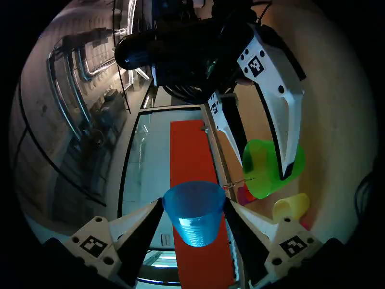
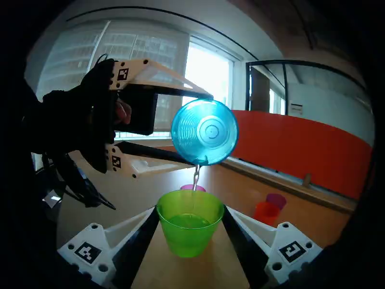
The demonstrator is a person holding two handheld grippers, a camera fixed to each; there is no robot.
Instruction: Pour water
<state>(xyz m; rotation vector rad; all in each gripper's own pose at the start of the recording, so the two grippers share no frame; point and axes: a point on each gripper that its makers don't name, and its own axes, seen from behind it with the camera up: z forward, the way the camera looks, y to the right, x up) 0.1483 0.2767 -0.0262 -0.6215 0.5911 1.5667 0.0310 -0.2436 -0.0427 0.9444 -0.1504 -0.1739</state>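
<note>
Wood table runs under bright windows, with an orange partition along its far edge. Above the table, the pour is under way. The left gripper pinches the blue cup between its 2 fingers and holds it tipped well over, so the right gripper view looks at its base. A thin stream falls from its lower lip. The right gripper clamps the green cup upright directly below, 2 fingers pressed to its sides, and the stream lands inside the rim. Water already sits in the lower part of the green cup, well short of the brim. How much is left in the blue cup I cannot tell. I judge the task to be past its start but not finished: what remains is to empty the blue cup, then right it. An orange cup, a purple cup and a yellow cup sit on the table, apart from the pour.
</note>
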